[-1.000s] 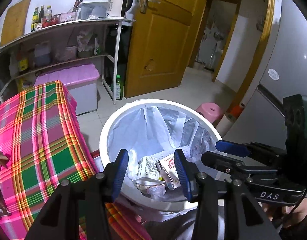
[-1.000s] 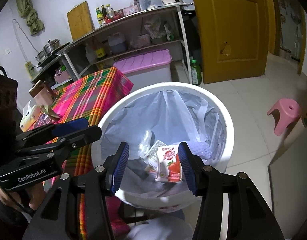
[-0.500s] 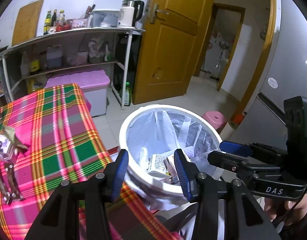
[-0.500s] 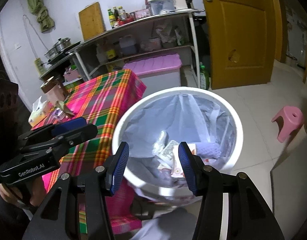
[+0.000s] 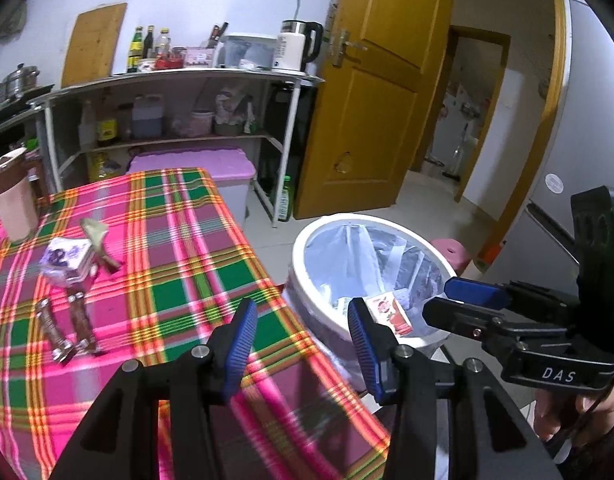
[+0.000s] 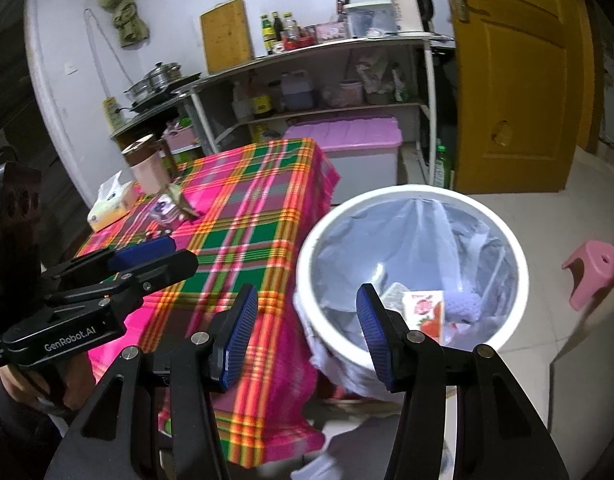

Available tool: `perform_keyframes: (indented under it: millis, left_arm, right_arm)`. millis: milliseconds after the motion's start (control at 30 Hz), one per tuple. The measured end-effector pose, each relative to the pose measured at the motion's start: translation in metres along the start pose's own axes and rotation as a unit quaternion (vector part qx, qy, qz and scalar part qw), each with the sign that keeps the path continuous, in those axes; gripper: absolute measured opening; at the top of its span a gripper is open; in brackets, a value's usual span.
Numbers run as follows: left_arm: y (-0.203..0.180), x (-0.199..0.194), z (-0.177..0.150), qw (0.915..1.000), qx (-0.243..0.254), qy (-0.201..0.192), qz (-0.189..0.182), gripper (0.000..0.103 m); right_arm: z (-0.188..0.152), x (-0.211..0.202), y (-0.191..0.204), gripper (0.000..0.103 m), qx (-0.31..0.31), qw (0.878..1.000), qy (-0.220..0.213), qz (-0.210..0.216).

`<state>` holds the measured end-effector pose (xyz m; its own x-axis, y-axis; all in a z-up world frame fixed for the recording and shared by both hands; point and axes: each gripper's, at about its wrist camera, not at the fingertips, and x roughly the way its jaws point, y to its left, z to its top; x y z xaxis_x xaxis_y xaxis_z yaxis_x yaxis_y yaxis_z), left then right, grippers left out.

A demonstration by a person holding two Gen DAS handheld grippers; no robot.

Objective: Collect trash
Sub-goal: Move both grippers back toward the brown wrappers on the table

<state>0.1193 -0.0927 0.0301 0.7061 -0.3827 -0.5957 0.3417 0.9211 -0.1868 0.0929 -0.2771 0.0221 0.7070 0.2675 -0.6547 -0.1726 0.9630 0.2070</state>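
Observation:
A white bin lined with a clear bag stands on the floor beside the table; a red-and-white carton and other wrappers lie inside. On the plaid tablecloth lie a crumpled purple wrapper and two brown wrappers. My left gripper is open and empty over the table's right edge. My right gripper is open and empty between table and bin; it also shows at the side.
A pink cup and a tissue box stand at the table's far left. Behind are a metal shelf, a pink-lidded box, a yellow door and a pink stool.
Both grippers have pulled back and swung left, away from over the bin toward the table. More of the tablecloth and its wrappers has come into view. The jaws stay equally open.

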Motion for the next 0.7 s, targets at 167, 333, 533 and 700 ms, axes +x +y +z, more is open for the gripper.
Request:
perform_keyframes:
  millis: [167,333,533,700]
  left_arm:
    - [0.016,-0.019,-0.008,0.9997,-0.012,-0.012,0.019,0.046]
    - [0.035,-0.032,-0.018,0.9986,-0.029,-0.013,0.041,0.035]
    - [0.06,-0.041,-0.028,0.9963,-0.052,-0.011,0.068,0.022]
    - [0.075,-0.045,-0.032,0.9942,-0.065,-0.012,0.085,0.017]
  right_arm:
    - [0.0,0.004,0.022,0.052,-0.02,1.0,0.001,0.018]
    - [0.0,0.012,0.041,0.052,-0.036,0.999,0.007,0.034]
    - [0.001,0.024,0.062,0.052,-0.056,0.997,0.016,0.053]
    - [0.002,0.034,0.076,0.052,-0.07,0.995,0.023,0.064]
